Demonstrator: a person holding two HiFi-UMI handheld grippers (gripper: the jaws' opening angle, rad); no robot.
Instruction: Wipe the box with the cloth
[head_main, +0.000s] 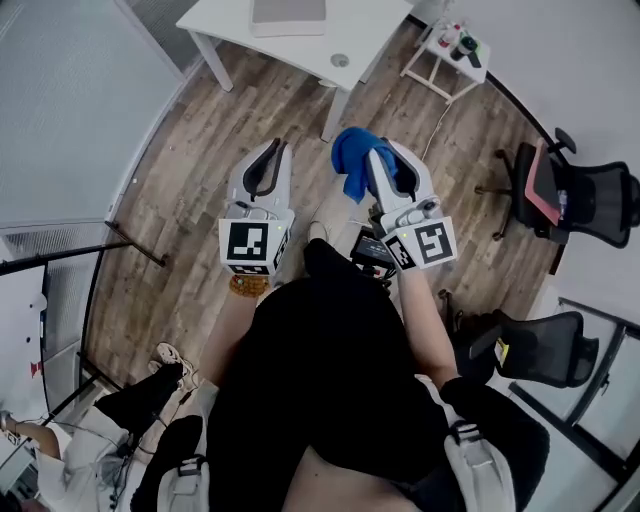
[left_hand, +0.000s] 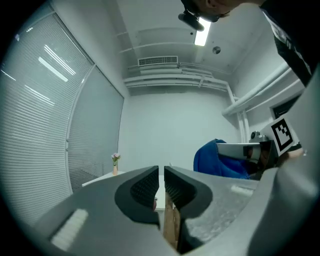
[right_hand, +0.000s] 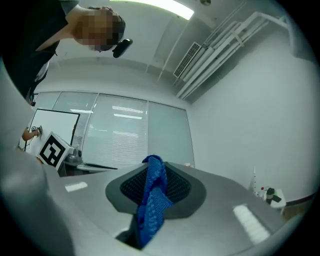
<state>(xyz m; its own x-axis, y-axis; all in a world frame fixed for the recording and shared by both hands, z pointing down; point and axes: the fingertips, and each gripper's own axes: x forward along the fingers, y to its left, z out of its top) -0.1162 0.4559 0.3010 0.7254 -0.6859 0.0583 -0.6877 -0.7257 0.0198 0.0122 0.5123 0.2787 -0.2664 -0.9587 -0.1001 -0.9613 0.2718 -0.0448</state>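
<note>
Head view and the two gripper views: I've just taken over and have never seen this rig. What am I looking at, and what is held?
There is no robot arm here: a person holds a two-jaw gripper in each hand. The head view looks down from the person's head at a wooden floor, with a white table ahead and office chairs to the right. Each gripper view looks along that gripper's own jaws. The left gripper has its jaws almost together with nothing gripped. The right gripper is clamped on the blue cloth, which hangs from its jaws. I cannot pick out the box for certain.
</note>
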